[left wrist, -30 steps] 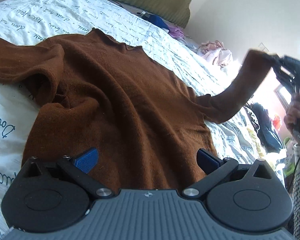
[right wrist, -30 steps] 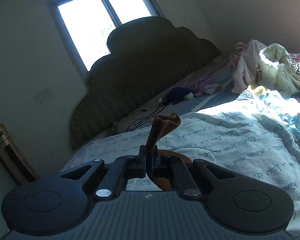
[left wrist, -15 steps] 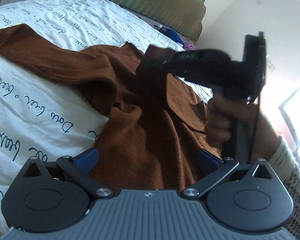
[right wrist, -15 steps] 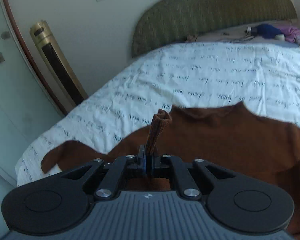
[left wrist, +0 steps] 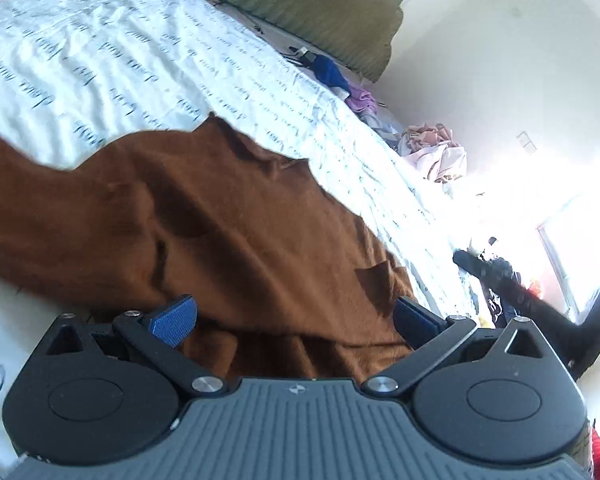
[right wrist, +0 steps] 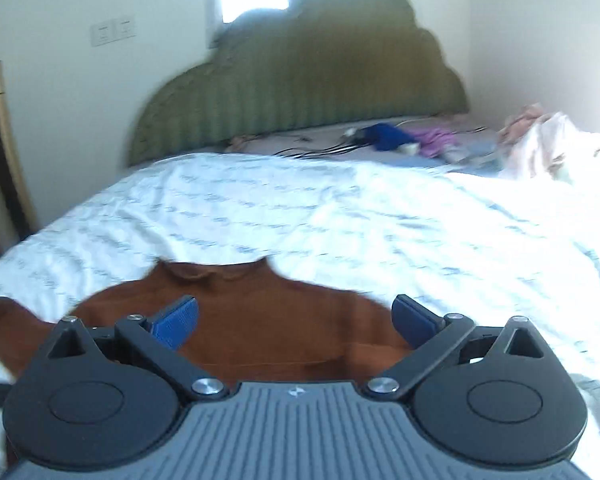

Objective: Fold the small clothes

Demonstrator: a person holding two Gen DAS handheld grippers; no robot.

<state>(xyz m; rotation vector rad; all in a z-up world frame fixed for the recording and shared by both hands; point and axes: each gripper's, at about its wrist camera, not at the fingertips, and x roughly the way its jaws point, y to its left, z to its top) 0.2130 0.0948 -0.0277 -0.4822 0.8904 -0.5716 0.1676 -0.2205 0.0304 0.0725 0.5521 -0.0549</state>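
A brown knit sweater (left wrist: 228, 236) lies spread on the white printed bedsheet (left wrist: 100, 60). One sleeve lies folded across its body and the other stretches off to the left. My left gripper (left wrist: 294, 318) is open and empty, hovering low over the sweater's lower part. My right gripper (right wrist: 294, 318) is open and empty above the sweater (right wrist: 260, 320), whose collar (right wrist: 216, 270) points toward the headboard. The right wrist view is motion-blurred.
A green padded headboard (right wrist: 300, 92) stands at the far end of the bed. A pile of pink and white clothes (right wrist: 552, 148) and blue and purple items (right wrist: 388, 136) with cables lie near it. More clothes (left wrist: 440, 152) sit at the bed's right side.
My right gripper carried the sleeve over the sweater body, opened and let it go, then drew back. The sleeve now lies on the body. My left gripper stayed open.
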